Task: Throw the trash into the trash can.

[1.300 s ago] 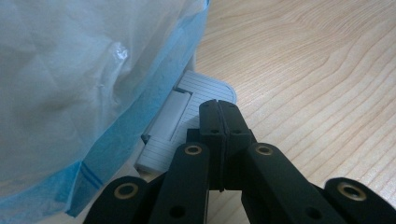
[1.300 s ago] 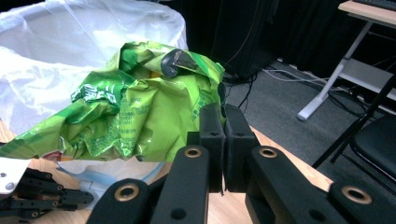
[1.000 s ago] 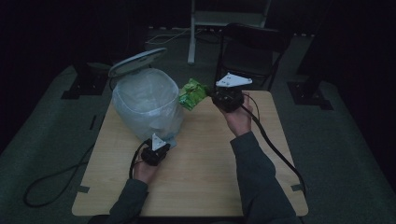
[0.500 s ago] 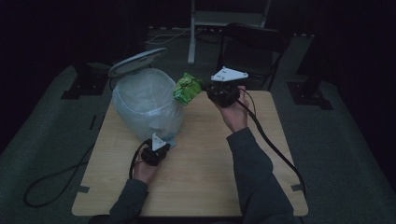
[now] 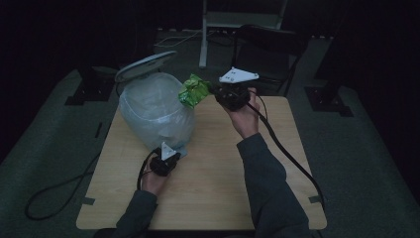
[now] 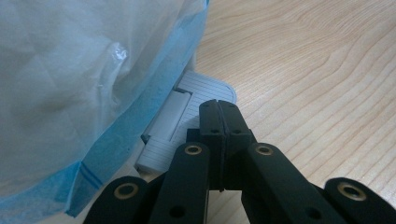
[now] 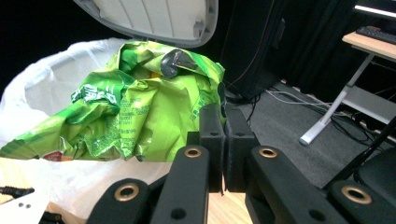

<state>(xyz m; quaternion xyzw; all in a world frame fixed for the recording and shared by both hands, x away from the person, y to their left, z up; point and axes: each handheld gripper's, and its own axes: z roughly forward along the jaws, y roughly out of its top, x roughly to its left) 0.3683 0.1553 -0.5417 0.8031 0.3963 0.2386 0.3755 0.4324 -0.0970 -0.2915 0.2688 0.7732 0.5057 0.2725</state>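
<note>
A grey pedal bin (image 5: 153,111) lined with a pale plastic bag (image 6: 70,84) stands at the table's back left, its lid (image 5: 138,64) raised. My left gripper (image 5: 170,152) is shut with nothing between the jaws, and its tip (image 6: 218,105) rests over the ribbed grey pedal (image 6: 187,107) at the bin's foot. My right gripper (image 5: 214,91) is shut on the edge of a crumpled green snack bag (image 5: 194,91). It holds the bag in the air at the bin's right rim. In the right gripper view the snack bag (image 7: 135,116) hangs before the bin's opening (image 7: 46,84), under the lid (image 7: 154,18).
The wooden table (image 5: 218,178) has bare room in front and to the right of the bin. The right gripper's cable (image 5: 287,153) trails over the right edge. A dark chair (image 5: 277,49) and white desk legs (image 5: 203,34) stand behind the table.
My right hand has carried the green bag up and left, closer to the bin's opening. The left hand has stayed at the pedal, and the lid is still up.
</note>
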